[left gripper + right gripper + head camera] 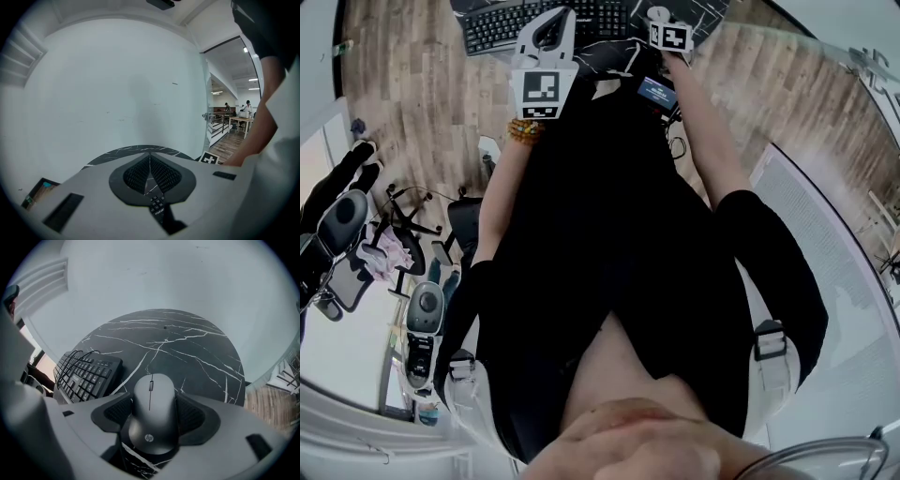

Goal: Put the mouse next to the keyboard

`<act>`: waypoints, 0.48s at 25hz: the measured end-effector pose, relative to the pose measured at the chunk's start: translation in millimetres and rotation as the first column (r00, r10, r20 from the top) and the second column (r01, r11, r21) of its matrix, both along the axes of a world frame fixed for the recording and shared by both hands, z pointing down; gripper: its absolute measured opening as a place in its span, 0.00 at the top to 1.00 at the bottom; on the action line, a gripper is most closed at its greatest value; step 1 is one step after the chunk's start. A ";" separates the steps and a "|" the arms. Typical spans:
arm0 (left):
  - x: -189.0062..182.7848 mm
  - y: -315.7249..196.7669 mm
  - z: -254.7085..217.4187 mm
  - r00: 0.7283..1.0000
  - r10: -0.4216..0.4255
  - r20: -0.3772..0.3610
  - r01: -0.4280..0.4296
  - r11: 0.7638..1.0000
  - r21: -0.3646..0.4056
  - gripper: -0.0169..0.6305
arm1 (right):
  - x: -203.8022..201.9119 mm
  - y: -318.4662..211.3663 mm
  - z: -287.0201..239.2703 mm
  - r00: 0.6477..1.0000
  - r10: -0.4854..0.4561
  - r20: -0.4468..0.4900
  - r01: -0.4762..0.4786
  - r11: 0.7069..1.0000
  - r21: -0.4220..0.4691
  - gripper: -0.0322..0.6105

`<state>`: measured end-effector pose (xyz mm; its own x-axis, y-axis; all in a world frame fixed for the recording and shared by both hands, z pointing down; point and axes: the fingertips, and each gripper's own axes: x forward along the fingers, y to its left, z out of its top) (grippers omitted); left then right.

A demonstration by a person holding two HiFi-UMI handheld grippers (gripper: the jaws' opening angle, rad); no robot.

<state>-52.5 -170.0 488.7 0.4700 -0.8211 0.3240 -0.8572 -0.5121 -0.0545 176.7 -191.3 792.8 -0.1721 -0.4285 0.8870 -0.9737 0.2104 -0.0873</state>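
A bright, plain office corner
A pale bare wall [117,84] rises behind the round black marbled surface [187,348]. Wood-plank floor [412,94] lies below, office chairs [345,217] stand aside, and a doorway [225,126] opens onto a ceiling-lit hall.

A round black table [197,352] veined in white is standing before a plain white wall [117,84], on a wood-plank floor [412,103]. Office chairs [342,225] are sitting at the left, and two people [247,104] are standing by a wooden desk [243,119] beyond a doorway.
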 end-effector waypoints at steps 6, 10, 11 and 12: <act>-4.3 3.8 -7.3 1.000 -0.007 -0.015 0.007 1.000 0.017 0.95 | -2.1 4.7 1.7 0.999 -0.013 0.039 0.014 0.999 -0.043 0.50; -7.4 4.4 -10.1 1.000 -0.014 -0.024 0.015 1.000 0.028 0.95 | -2.8 -1.7 -0.4 0.996 0.010 0.089 -0.009 1.000 -0.014 0.50; -7.4 4.7 -10.9 1.000 -0.014 -0.027 0.015 0.999 0.029 0.95 | -2.4 -2.3 -0.8 0.995 0.018 0.098 -0.016 1.000 -0.014 0.50; -7.5 5.1 -12.3 0.999 -0.013 -0.032 0.014 0.999 0.030 0.95 | -2.8 -2.2 -1.2 0.994 0.020 0.105 -0.019 1.000 -0.018 0.50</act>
